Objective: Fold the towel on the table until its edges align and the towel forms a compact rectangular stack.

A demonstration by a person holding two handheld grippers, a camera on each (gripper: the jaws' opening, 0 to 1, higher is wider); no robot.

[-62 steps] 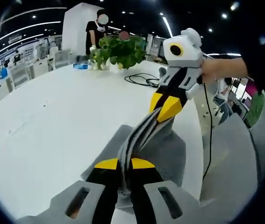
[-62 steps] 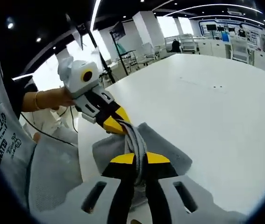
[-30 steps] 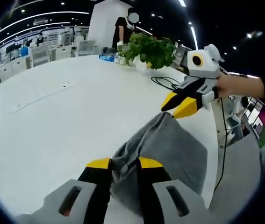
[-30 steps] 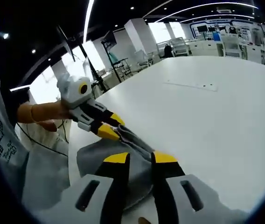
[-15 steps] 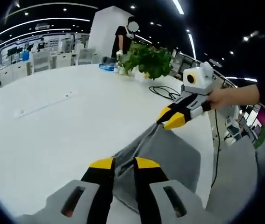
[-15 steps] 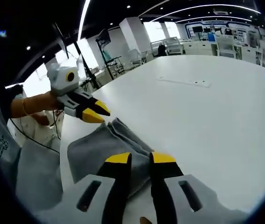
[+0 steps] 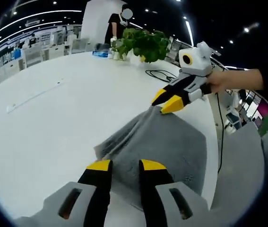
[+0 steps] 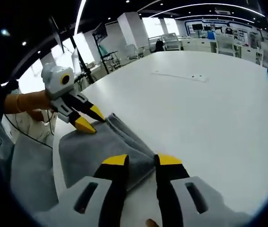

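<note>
A grey towel (image 7: 164, 142) lies folded on the white table (image 7: 53, 123), with its layered edge toward the table's middle. My left gripper (image 7: 125, 166) stands open just short of the towel's near edge, holding nothing. My right gripper (image 7: 166, 100) comes in from the right, held by a hand, open at the towel's far corner. In the right gripper view the towel (image 8: 93, 149) lies left of centre, my right gripper (image 8: 142, 161) is open over its near corner, and the left gripper (image 8: 87, 118) hovers open at the far corner.
A potted plant (image 7: 141, 43) and a black cable (image 7: 158, 74) sit at the table's far end, where a person (image 7: 115, 23) stands. A thin strip (image 7: 34, 94) lies on the table to the left. The table edge runs just right of the towel, with a grey chair (image 7: 240, 156) beyond.
Both grippers have let go of the towel and opened. The raised fold has dropped flat onto the table, and both grippers have drawn back a little.
</note>
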